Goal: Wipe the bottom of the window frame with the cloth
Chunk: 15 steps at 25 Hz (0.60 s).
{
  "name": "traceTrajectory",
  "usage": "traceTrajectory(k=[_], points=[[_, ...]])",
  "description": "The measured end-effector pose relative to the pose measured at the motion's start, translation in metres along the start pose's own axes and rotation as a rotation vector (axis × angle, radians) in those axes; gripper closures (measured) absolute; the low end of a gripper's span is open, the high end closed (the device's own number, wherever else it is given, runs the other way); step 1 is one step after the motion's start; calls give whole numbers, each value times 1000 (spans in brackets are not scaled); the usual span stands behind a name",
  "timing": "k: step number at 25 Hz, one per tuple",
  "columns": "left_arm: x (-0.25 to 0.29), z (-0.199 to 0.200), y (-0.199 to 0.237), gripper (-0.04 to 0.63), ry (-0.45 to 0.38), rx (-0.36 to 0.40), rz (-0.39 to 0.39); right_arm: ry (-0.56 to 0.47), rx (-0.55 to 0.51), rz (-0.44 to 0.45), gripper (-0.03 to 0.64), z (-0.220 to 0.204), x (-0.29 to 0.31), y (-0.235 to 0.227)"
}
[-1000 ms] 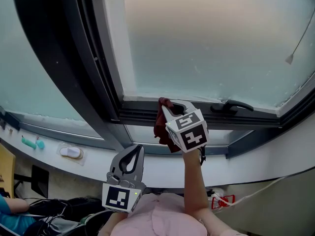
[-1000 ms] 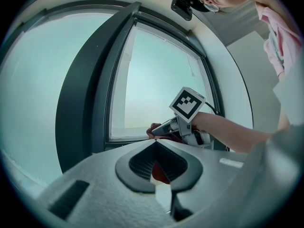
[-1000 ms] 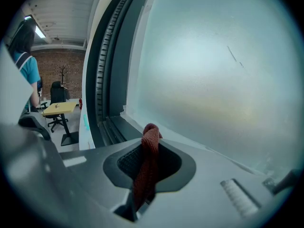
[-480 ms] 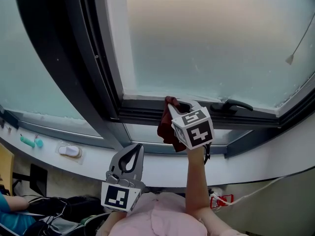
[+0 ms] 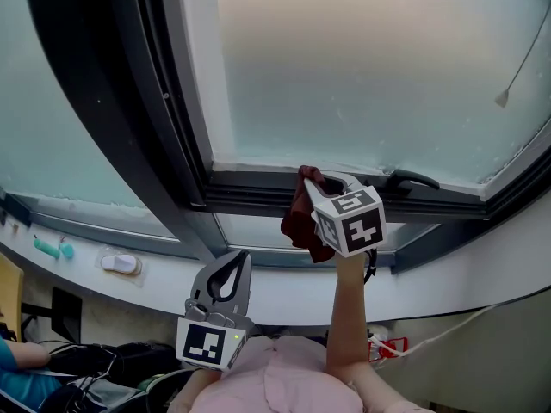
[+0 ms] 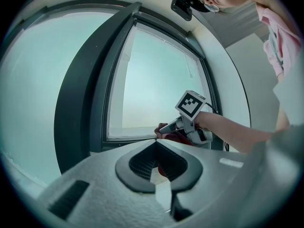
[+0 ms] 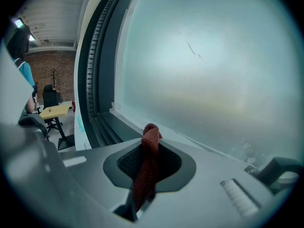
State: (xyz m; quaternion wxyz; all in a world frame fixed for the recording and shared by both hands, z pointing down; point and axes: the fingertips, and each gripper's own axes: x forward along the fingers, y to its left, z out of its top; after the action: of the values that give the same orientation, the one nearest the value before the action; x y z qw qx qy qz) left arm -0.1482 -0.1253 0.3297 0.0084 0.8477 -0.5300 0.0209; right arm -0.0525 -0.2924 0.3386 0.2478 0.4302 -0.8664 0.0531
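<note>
1. The left gripper (image 5: 232, 265) is being held idle, jaws together on nothing, well below and left of the window handle (image 5: 413, 179).
2. The cloth (image 5: 297, 218) is being pinched firmly by the right gripper (image 5: 320, 181) and held against the window frame (image 5: 250, 194), just left of the handle.
3. Only a narrow fold is being gripped, so the cloth risks being dragged loose by the frame or snagged on the handle.

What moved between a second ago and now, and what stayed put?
The right gripper, shut on the red cloth, slid to the right along the bottom of the window frame, closer to the handle. The left gripper stayed low, shut and empty.
</note>
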Motion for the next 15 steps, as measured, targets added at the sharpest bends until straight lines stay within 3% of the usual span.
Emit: traceTrajectory(k=[10, 15], points=[[0, 6, 1, 597, -32, -10, 13, -6, 7, 11, 568, 0, -1, 0], [0, 3, 2, 597, -8, 3, 10, -1, 10, 5, 568, -1, -3, -3]])
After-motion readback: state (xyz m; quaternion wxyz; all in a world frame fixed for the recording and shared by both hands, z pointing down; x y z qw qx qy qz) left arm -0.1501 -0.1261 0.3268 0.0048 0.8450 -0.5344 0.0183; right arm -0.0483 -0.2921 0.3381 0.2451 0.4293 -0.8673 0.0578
